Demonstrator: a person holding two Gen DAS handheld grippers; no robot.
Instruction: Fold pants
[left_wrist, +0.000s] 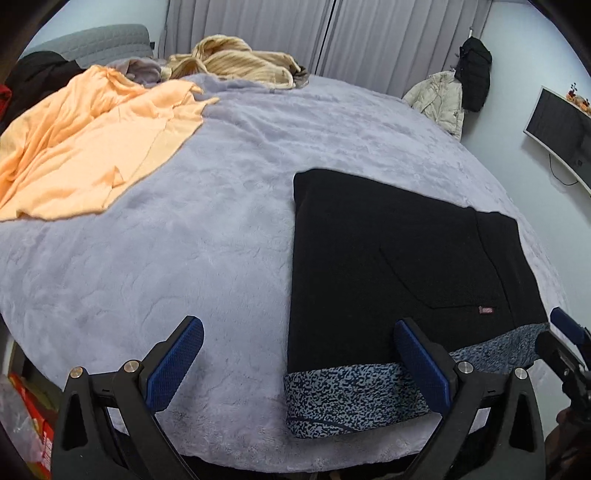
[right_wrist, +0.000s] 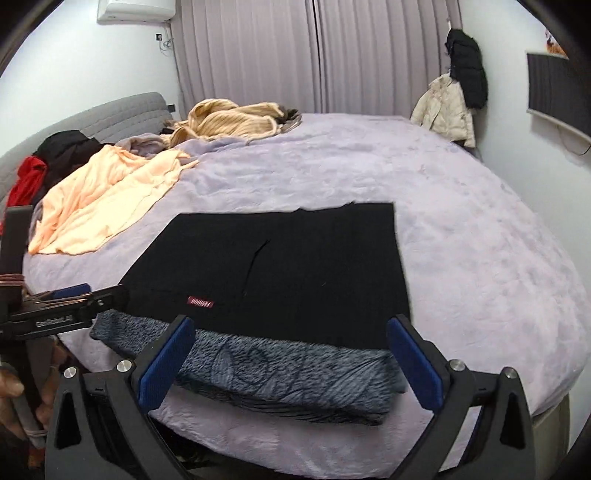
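While lying flat near the front edge of the bed, black fleece pants (left_wrist: 388, 258) folded into a neat rectangle, with a speckled blue-grey lining band (left_wrist: 354, 395) turned out along the near edge. Small red label (right_wrist: 200, 301) sewn on the black cloth close to that band. Spread under everything, a soft lilac plush blanket (left_wrist: 184, 258) over the whole bed.

Left gripper (left_wrist: 299, 365) low over the front edge of the bed, blue-padded fingers (left_wrist: 173, 365) wide apart, holding nothing; right finger over the lining band, left finger over bare blanket. Cannot tell if the finger touches the cloth. Right gripper (right_wrist: 291, 365) also spread wide and empty, hanging in front of the lining band, both fingers (right_wrist: 413, 365) on either side of it.

Farther back on the left, a crumpled light orange garment (left_wrist: 92, 147). Behind it, a beige ribbed knit sweater (left_wrist: 236, 62) in a heap near the grey curtains (left_wrist: 295, 33). Cream puffer jacket (left_wrist: 439, 99) and black coat (left_wrist: 474, 74) hanging on the right wall, dark screen (left_wrist: 557, 125) just beside.
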